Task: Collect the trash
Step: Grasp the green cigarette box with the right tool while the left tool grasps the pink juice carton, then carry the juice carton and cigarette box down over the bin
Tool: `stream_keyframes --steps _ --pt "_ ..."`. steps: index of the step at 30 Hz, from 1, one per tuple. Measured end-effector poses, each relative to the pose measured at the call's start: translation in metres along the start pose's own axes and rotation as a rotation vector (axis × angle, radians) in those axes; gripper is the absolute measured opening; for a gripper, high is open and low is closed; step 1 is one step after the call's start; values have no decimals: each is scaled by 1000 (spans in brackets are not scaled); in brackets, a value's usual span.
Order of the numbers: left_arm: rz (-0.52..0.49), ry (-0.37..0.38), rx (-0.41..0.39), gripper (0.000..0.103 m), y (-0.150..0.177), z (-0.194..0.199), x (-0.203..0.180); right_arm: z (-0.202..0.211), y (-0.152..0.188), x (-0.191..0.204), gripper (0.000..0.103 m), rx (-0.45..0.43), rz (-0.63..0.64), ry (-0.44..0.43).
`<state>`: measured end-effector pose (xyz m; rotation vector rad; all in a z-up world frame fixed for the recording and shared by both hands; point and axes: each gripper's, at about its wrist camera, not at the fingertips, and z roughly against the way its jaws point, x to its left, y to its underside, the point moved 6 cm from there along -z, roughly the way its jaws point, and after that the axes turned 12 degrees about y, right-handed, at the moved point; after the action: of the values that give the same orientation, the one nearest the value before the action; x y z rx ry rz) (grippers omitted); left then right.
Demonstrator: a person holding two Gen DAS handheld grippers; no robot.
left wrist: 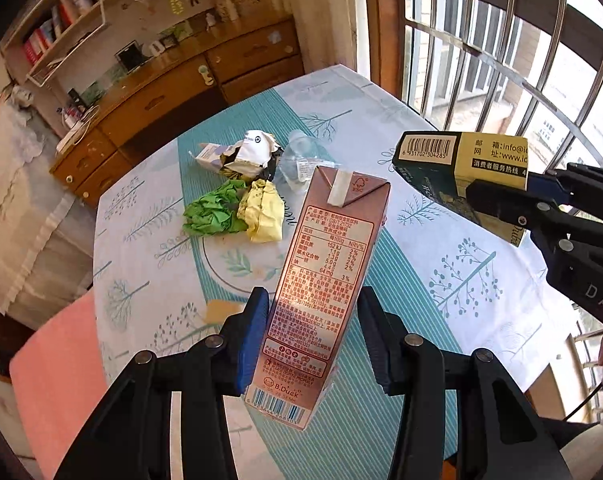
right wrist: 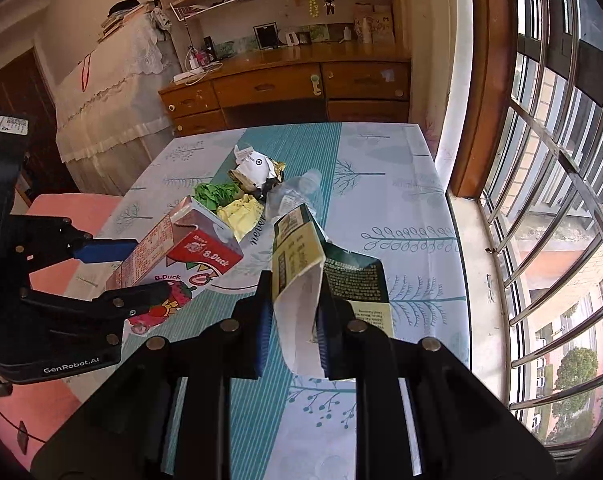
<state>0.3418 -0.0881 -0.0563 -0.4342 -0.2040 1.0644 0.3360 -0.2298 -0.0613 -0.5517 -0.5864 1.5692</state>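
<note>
My left gripper is shut on a pink B.Duck drink carton and holds it above the table; the carton also shows in the right wrist view. My right gripper is shut on a dark green and yellow box, open at its near end, also held above the table; the box shows in the left wrist view. On the table lie a crumpled green paper, a crumpled yellow paper, a torn white carton with wrappers and a clear plastic bottle.
The table has a white and teal tree-print cloth. A pink chair stands at its left edge. A barred window runs along the right. A wooden sideboard stands behind the table.
</note>
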Motion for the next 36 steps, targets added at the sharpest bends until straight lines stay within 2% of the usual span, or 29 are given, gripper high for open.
stream_keyframes --steps 5,8,15,22,26,31,36 --pt "51 23 -110 45 45 56 0 52 24 26 16 -27 -25 30" --pt "39 50 -159 45 78 87 -4 85 45 46 16 -42 -50 51" --pt "-17 95 -194 45 169 138 -14 150 116 100 16 -35 -116 102" --pt "-36 114 -151 45 259 156 -16 186 188 160 16 32 -112 101" --pt "6 134 -101 45 297 149 -11 198 223 180 16 81 -99 82" --pt "56 162 -21 45 336 127 -17 197 264 187 16 160 -112 66" --pt "93 174 68 45 360 93 -32 171 293 170 16 263 -149 50"
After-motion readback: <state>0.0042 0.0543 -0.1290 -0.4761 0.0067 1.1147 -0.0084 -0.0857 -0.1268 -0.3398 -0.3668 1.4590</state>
